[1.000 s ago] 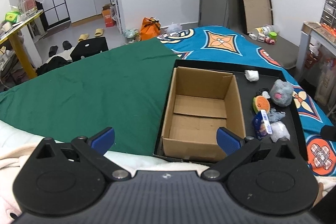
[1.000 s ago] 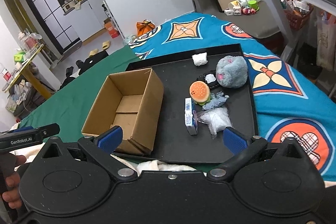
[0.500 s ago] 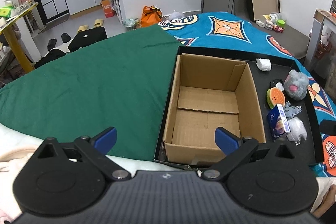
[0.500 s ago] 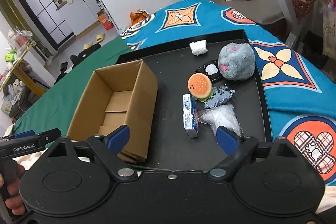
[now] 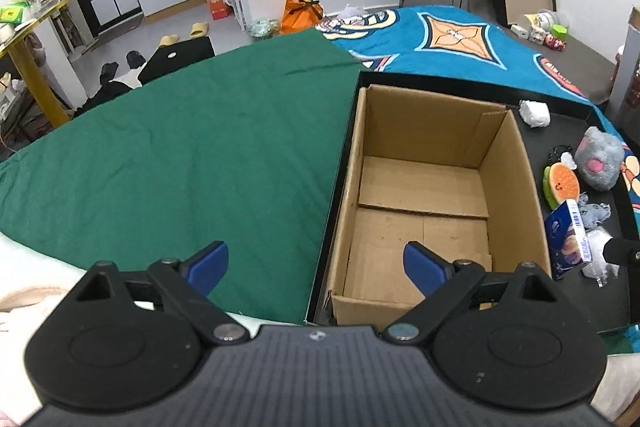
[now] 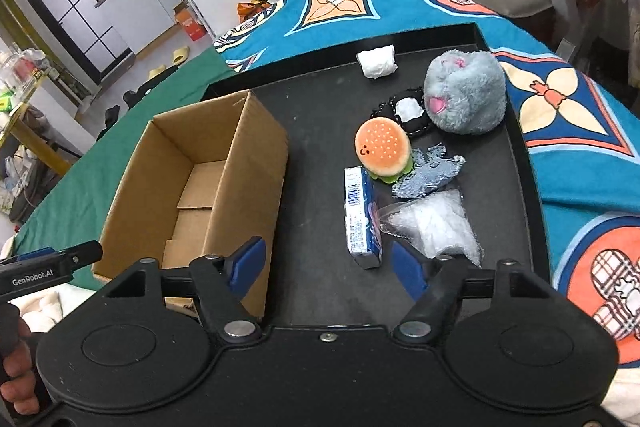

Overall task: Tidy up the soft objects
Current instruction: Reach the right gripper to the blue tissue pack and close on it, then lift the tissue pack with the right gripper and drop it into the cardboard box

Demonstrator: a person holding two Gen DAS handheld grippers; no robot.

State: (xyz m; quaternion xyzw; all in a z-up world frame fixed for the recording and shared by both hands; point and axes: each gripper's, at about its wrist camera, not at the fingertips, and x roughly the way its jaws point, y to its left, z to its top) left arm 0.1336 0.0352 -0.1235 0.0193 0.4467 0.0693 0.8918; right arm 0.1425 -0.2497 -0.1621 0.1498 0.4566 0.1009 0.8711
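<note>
Both tools have dropped closer, the left tool (image 5: 316, 265) toward the cardboard box (image 5: 432, 187), the right tool (image 6: 328, 267) toward the blue packet (image 6: 362, 215), jaws closing on nothing.

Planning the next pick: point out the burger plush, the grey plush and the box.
burger plush (image 6: 382, 145), right wrist view, top bun
grey plush (image 6: 466, 93), right wrist view, furry middle
box (image 6: 256, 163), right wrist view, outer side wall

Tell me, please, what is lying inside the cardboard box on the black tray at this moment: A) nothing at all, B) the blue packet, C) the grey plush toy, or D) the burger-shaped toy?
A: both wrist views show only bare flaps on the floor of the cardboard box, while the grey plush toy, burger-shaped toy and blue packet lie beside it on the black tray.
</note>
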